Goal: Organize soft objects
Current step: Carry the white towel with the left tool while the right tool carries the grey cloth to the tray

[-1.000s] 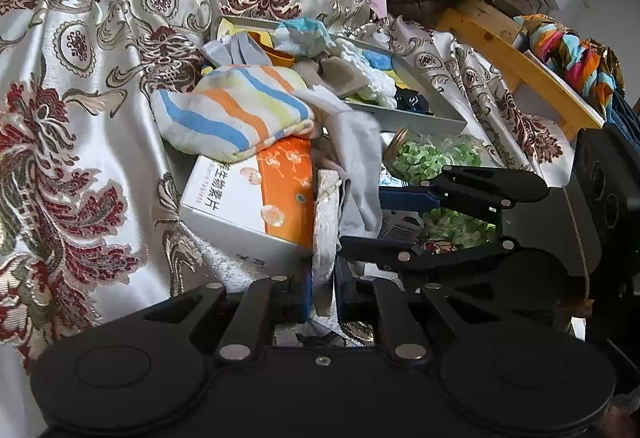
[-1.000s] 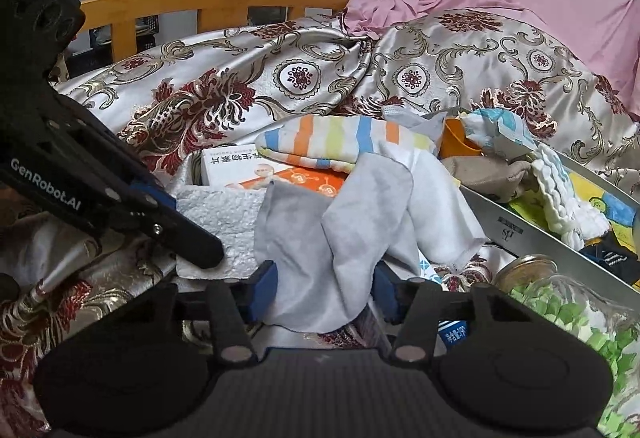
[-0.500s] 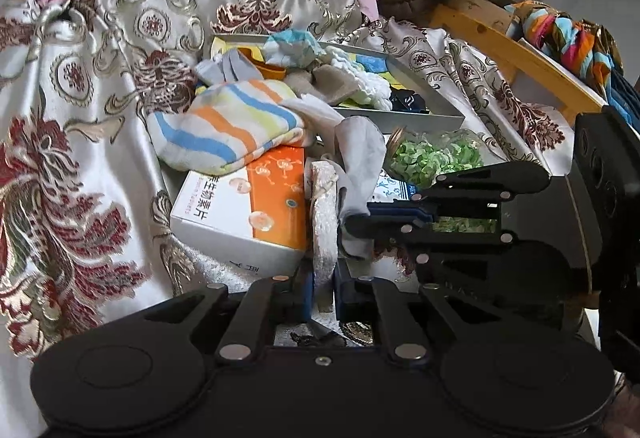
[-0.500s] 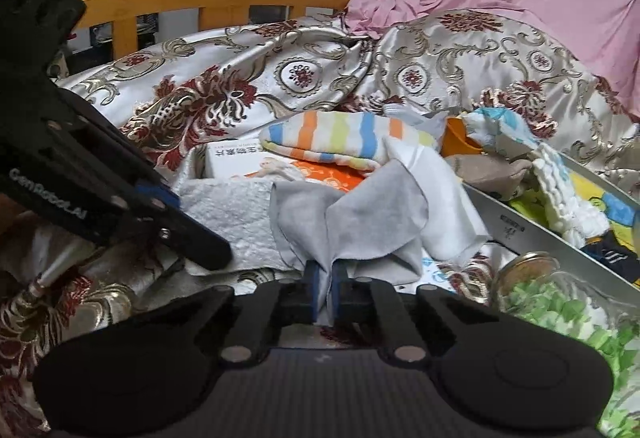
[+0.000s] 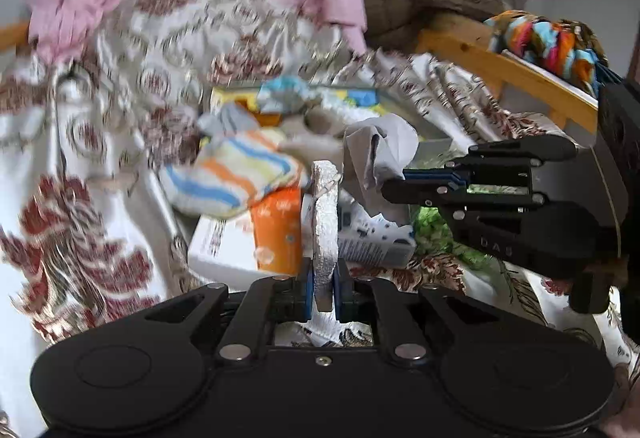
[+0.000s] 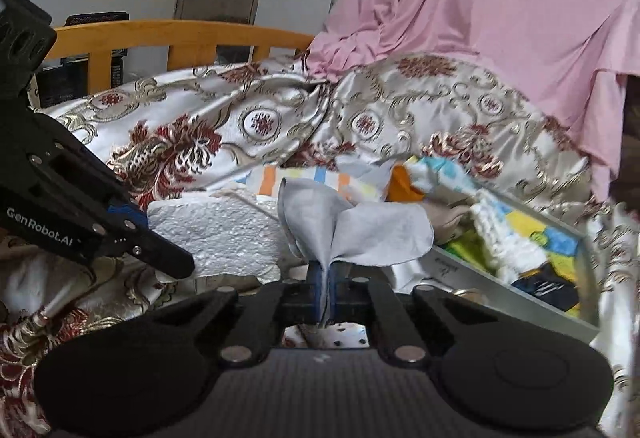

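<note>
The right gripper [image 6: 324, 294] has clamped the grey cloth [image 6: 360, 230] — and lifted it. The white textured cloth [image 5: 325, 222] has risen too.

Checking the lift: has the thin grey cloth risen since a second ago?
Yes. The thin grey cloth now rises higher against the striped folded towel behind it.

Soft, even daylight, no harsh shadows; left view heavily motion-blurred, right sharper, both with dark, bent fisheye corners.

Both tongs [image 5: 323, 288] [image 6: 325, 290] clamped, side-by-side
</note>
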Available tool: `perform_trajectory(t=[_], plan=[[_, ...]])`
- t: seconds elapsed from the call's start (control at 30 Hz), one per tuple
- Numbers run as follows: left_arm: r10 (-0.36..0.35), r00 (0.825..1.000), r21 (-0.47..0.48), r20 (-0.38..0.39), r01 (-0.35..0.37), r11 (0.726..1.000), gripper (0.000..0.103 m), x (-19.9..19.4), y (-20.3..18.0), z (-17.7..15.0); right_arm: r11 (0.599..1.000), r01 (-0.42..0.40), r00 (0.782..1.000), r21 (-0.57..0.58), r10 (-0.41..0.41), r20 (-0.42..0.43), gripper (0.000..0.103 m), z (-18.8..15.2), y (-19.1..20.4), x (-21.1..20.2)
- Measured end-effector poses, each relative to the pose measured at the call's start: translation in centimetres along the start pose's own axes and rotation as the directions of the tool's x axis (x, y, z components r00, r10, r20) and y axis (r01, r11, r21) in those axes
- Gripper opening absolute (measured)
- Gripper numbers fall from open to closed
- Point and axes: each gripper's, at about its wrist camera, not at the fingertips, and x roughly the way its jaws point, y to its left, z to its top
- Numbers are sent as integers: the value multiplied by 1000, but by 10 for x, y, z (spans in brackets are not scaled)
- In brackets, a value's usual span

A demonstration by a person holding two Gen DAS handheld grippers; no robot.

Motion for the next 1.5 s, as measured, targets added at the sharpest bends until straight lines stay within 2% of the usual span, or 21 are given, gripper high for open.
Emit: perform_trajectory(t=[0.2, 0.27, 0.4, 0.53, 0.67, 0.8, 0.9, 1.07, 1.17, 1.33, 1.5], plan=[[-2, 998, 15, 69, 1, 1000, 10, -19, -8, 2, 1000, 27, 998, -13, -27, 55, 4, 13, -2, -25], [5, 996, -9, 88, -4, 1000, 10, -23, -8, 6, 999, 39, 997, -19, -38, 70, 4, 17, -3, -31], [50, 992, -26, 120, -47, 999, 10, -24, -8, 18, 997, 70, 992, -21, -67, 103, 4, 24, -9, -38], [65, 988, -30, 138, -61, 998, 10, -4, -12, 44, 996, 90, 983, 0, -89, 164, 4, 35, -23, -41], [41, 987, -36, 158, -36, 999, 10, 31, -20, 79, 994, 100, 975, 40, -106, 194, 4, 39, -50, -33], [-16, 987, 4, 158, 16, 1000, 10, 78, -36, 114, 990, 138, 975, 39, -143, 173, 4, 40, -87, -20], [-51, 987, 5, 154, 51, 999, 10, 117, -44, 133, 987, 160, 981, 12, -160, 112, 4, 38, -116, -1], [-39, 987, -25, 156, 43, 999, 10, 177, -43, 158, 980, 195, 981, 22, -196, 8, 4, 33, -164, 29], [-52, 987, -60, 154, 62, 996, 10, 203, -38, 172, 977, 209, 977, 29, -208, -41, 4, 28, -187, 44], [-78, 990, -108, 115, 91, 990, 10, 238, -32, 186, 976, 215, 971, 26, -211, -113, 4, 25, -209, 70], [-116, 991, -142, 72, 125, 982, 10, 252, -31, 181, 976, 218, 963, 9, -214, -161, 4, 24, -209, 86]])
